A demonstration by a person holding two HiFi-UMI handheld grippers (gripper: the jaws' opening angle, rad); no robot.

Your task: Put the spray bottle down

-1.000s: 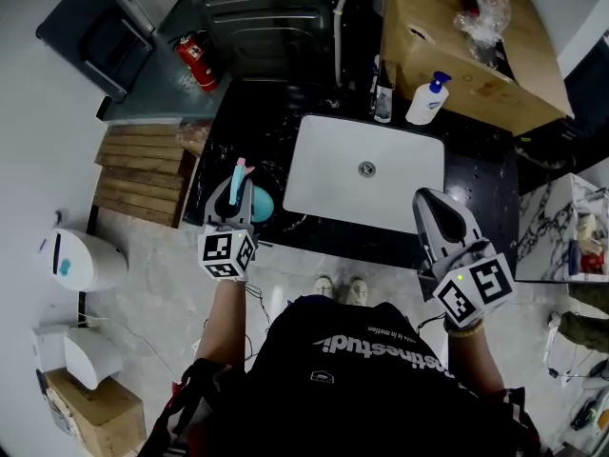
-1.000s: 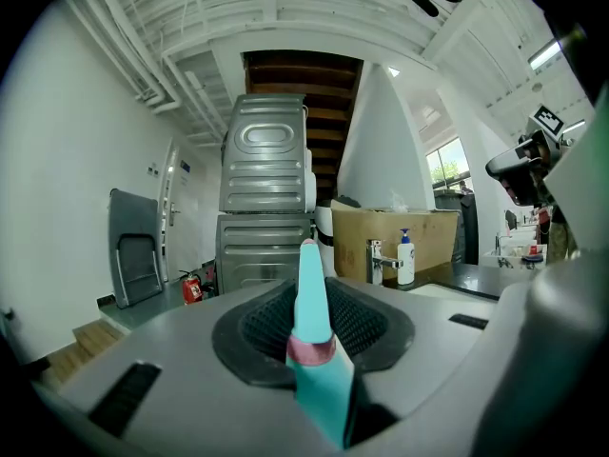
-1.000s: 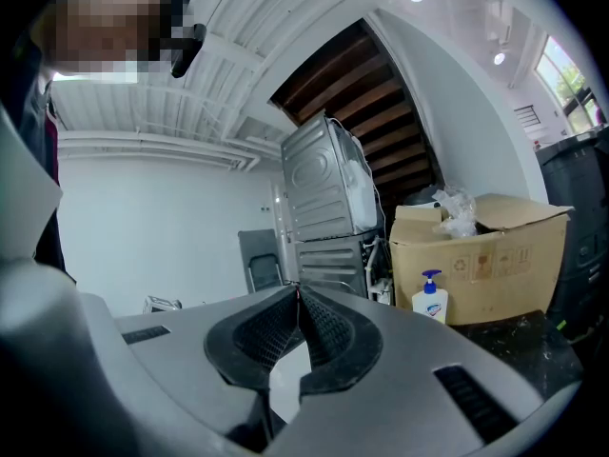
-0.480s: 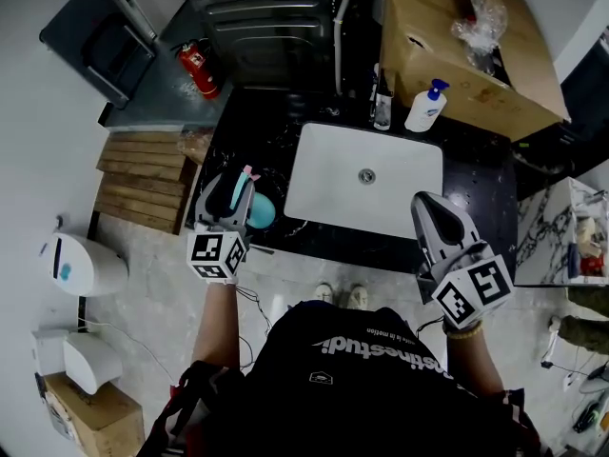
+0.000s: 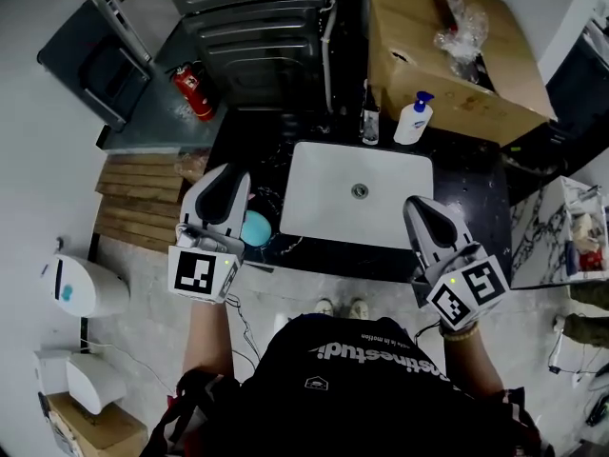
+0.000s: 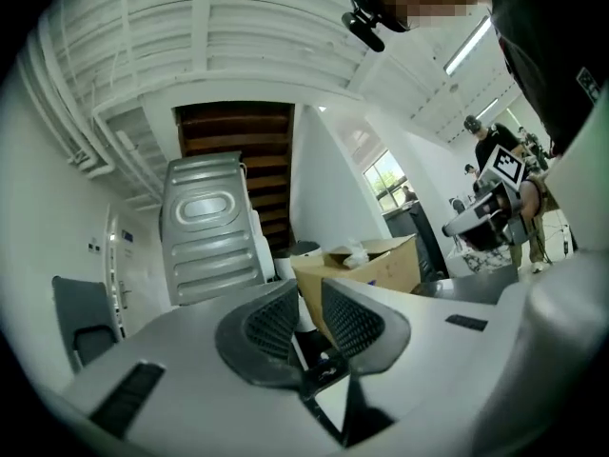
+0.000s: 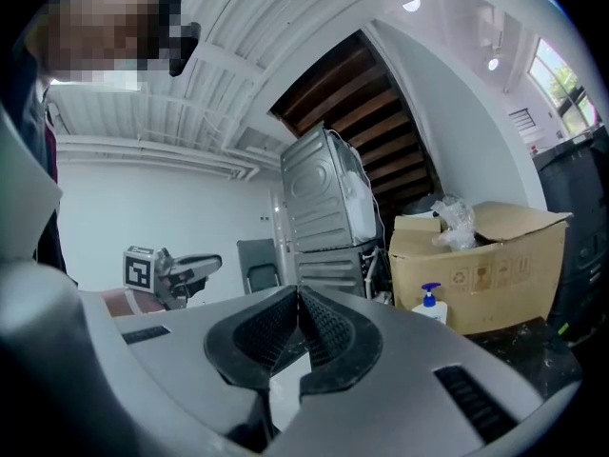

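Note:
The teal spray bottle (image 5: 254,228) stands on the black counter (image 5: 466,193) just left of the sink, partly hidden under my left gripper (image 5: 226,181). That gripper hangs above the bottle and apart from it. In the left gripper view its jaws (image 6: 308,301) are closing, a narrow gap still showing and nothing between them. My right gripper (image 5: 420,206) hovers over the counter's front edge, right of the sink. Its pads (image 7: 298,300) meet at the tips, holding nothing.
A white sink (image 5: 319,203) fills the counter's middle. Behind it stand a dark bottle (image 5: 369,124) and a soap pump bottle (image 5: 413,120), with a cardboard box (image 5: 457,69) at the back right. A metal appliance (image 5: 252,27), a fire extinguisher (image 5: 193,91) and wooden slats (image 5: 138,193) lie left.
The left gripper let go of the spray bottle and rose well above it; the bottle stays on the counter. The right gripper has kept still.

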